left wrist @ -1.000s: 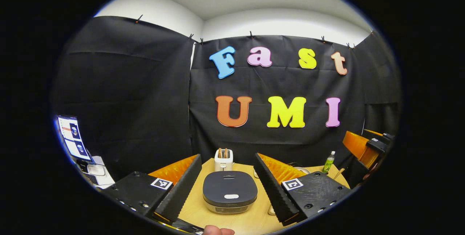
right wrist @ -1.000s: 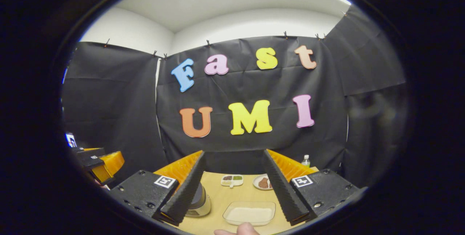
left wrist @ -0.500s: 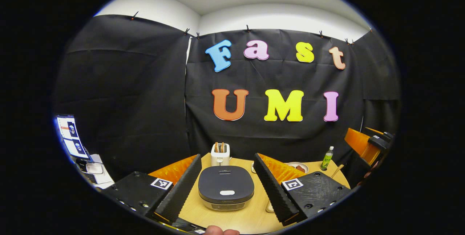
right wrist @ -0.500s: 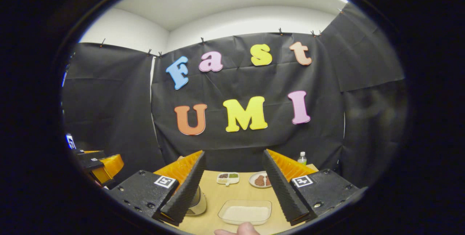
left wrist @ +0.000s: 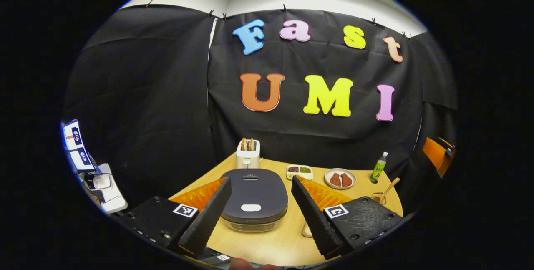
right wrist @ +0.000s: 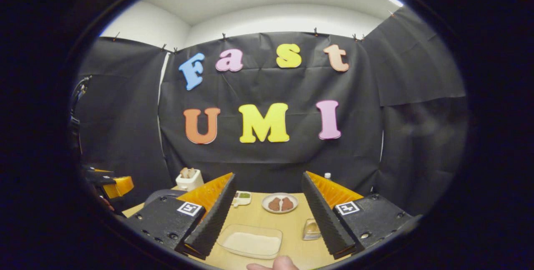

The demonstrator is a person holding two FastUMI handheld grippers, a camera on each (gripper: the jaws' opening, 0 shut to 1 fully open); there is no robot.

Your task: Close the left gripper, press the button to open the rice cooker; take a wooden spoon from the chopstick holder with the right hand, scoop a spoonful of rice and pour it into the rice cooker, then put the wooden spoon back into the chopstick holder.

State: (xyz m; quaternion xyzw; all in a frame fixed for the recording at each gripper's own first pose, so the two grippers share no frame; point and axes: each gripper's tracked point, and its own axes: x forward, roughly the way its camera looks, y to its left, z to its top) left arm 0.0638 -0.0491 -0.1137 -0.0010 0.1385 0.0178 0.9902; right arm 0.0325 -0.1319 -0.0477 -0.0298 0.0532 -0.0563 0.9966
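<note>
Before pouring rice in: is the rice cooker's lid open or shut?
Shut. The rice cooker has its dark lid lying flat on the body, and the left gripper is open in front of it.

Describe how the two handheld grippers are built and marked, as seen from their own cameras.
The left gripper and the right gripper look alike: two long wedge-shaped fingers with ribbed inner faces and ridged outer sides, each on a flat black block with screw heads and a small square black-and-white marker. No cables or sleeves are visible.

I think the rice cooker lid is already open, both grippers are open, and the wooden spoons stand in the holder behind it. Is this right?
Not quite: the left gripper view shows the rice cooker lid closed. The left gripper and right gripper are open, and wooden spoons stand in the holder behind it.
</note>
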